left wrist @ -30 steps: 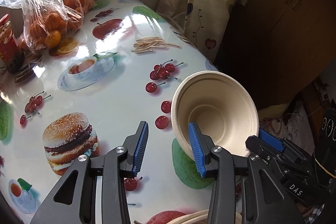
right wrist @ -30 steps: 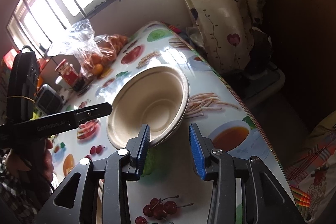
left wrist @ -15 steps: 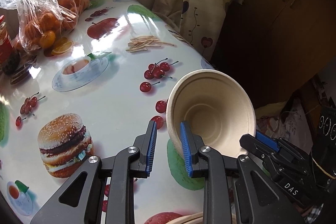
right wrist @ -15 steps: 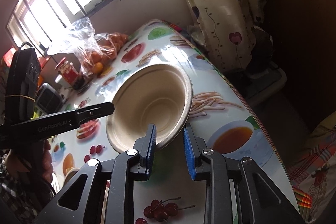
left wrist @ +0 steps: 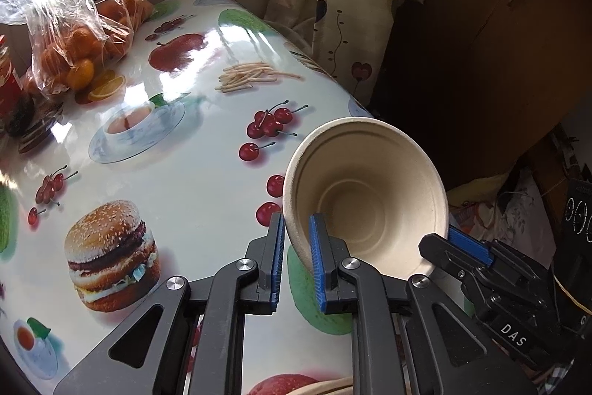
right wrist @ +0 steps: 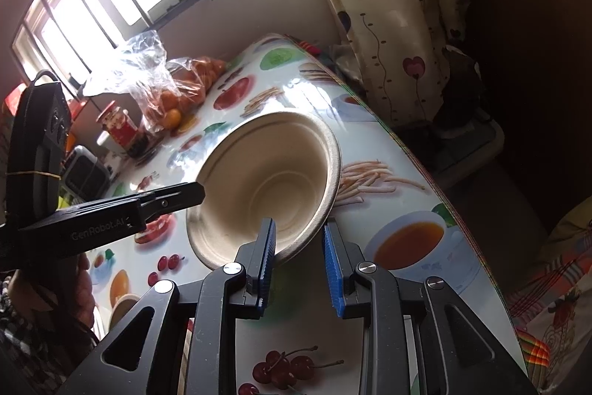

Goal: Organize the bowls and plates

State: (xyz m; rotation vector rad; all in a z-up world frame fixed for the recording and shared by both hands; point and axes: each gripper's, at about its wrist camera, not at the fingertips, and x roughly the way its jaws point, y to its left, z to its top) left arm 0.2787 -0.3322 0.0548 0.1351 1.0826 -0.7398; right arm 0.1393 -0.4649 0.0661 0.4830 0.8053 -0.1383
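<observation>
The left gripper (left wrist: 296,261) is closed on the near-left rim of a beige paper bowl (left wrist: 370,195); its jaws have just been closing, and the rim now sits pinched between the two blue pads. The right gripper (right wrist: 299,261) is seen at the opposite side of the same bowl (right wrist: 270,180). Its left pad lies against the inside of the rim, while the right pad stands apart from the outer wall, so a full grip by this gripper is not shown; it is narrowly open around the rim.

The bowl is held tilted, its opening turned toward the cameras, raised above the bench (left wrist: 192,195) close to the bench's right edge, beside the curtain (left wrist: 344,6). It does not appear to rest on the printed cloth.

Farther out, at the near edge of the bench, part of a second beige rim (left wrist: 333,387) is visible, perhaps a plate or another bowl; it cannot be told which. At the far left corner a plastic bag of oranges (left wrist: 74,36) and a red jar (right wrist: 120,130) are standing.

As for progress, one bowl is judged to be in hand and not yet placed. Stacking it with the other pieces remains to be done, and no finished stack is shown.
</observation>
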